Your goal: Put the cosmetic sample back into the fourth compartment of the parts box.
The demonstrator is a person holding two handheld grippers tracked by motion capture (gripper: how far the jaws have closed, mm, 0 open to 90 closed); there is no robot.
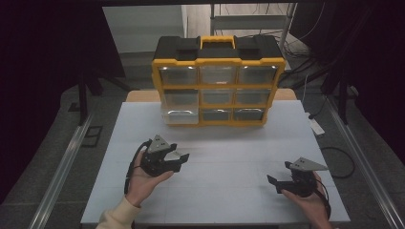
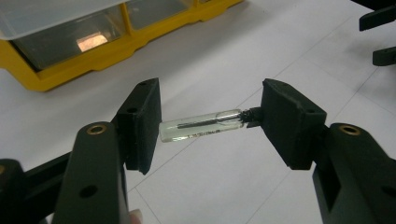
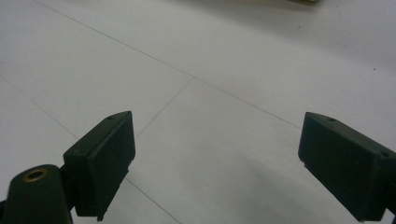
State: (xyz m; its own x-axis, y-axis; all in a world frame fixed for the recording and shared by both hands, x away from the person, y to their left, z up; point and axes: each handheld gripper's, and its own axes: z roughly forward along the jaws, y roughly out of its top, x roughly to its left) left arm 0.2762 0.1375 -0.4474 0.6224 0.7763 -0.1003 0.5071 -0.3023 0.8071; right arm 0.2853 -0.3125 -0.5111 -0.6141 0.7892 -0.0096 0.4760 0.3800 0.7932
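A small clear glass vial [image 2: 201, 125] with a dark stopper end is clamped lengthwise between the two pads of my left gripper [image 2: 212, 116], a little above the white table [image 2: 243, 186]. In the high view my left gripper [image 1: 177, 160] hovers over the table's left-centre, in front of the yellow organiser [image 1: 217, 81]. My right gripper [image 1: 278, 174] rests low at the table's right front, and its jaws [image 3: 215, 154] stand wide apart with nothing between them.
The yellow and black organiser has clear drawers; its bottom-left drawer [image 1: 180, 116] is pulled out toward me. That drawer [image 2: 56, 14] also shows in the left gripper view. The table's edges drop to a grey floor with rails and cables.
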